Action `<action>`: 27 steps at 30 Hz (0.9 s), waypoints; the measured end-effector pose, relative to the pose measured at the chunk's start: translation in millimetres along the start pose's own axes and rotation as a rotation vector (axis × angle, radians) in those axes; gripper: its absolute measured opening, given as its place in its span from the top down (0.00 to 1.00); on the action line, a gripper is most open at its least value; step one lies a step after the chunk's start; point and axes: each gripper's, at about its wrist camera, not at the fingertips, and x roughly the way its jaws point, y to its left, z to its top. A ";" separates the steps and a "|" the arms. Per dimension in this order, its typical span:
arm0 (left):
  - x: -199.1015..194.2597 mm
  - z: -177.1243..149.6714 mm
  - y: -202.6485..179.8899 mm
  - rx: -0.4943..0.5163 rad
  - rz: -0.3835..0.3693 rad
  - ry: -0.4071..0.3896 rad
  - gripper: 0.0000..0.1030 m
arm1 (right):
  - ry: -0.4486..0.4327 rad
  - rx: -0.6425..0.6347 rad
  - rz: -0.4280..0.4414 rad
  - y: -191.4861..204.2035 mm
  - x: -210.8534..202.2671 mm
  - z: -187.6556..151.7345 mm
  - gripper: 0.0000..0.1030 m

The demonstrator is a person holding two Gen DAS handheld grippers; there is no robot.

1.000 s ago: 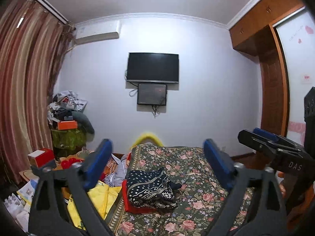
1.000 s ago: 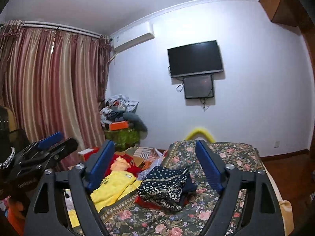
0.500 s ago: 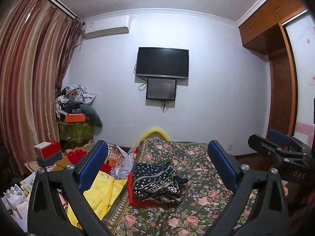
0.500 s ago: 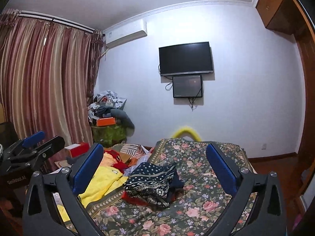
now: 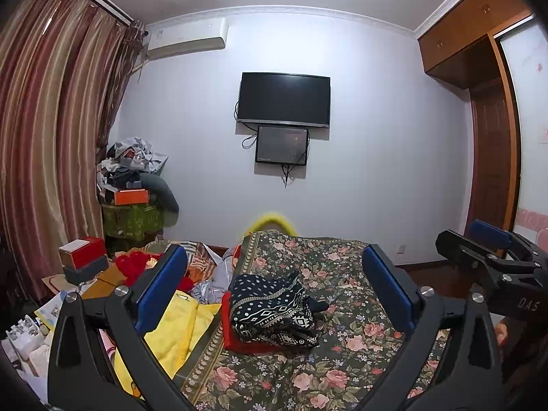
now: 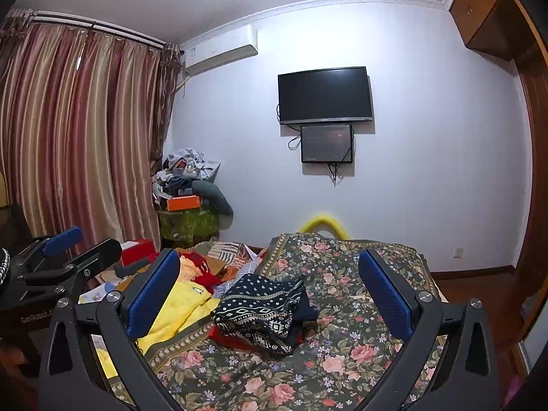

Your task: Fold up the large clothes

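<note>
A folded navy garment with white patterns (image 5: 272, 310) lies on top of a folded red garment (image 5: 239, 340) on the floral bedspread (image 5: 342, 352). It also shows in the right wrist view (image 6: 263, 310). A yellow garment (image 5: 174, 332) lies loose to its left, also seen from the right wrist (image 6: 178, 311). My left gripper (image 5: 274, 284) is open and empty, held above the bed, short of the folded stack. My right gripper (image 6: 270, 281) is open and empty, level with it. Each gripper shows at the edge of the other's view.
A pile of mixed clothes (image 5: 144, 267) and boxes (image 5: 82, 257) lies left of the bed. A heaped green stand (image 5: 133, 202) stands by the striped curtain (image 5: 44, 144). A TV (image 5: 284, 99) hangs on the far wall. A wooden wardrobe (image 5: 486, 137) is at the right.
Both grippers have drawn back and tilted up slightly, staying open and empty. The folded stack has not moved.
</note>
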 end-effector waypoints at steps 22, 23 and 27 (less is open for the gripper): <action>5.7 -4.5 -2.7 -0.011 -0.008 0.018 0.00 | 0.013 0.016 -0.002 -6.5 1.3 1.4 0.00; 6.1 -4.4 -2.6 -0.008 -0.010 0.019 0.00 | 0.014 0.018 -0.001 -7.0 1.2 2.2 0.00; 7.1 -3.2 -3.1 -0.004 -0.015 0.024 0.00 | 0.015 0.021 -0.003 -8.0 1.0 1.2 0.00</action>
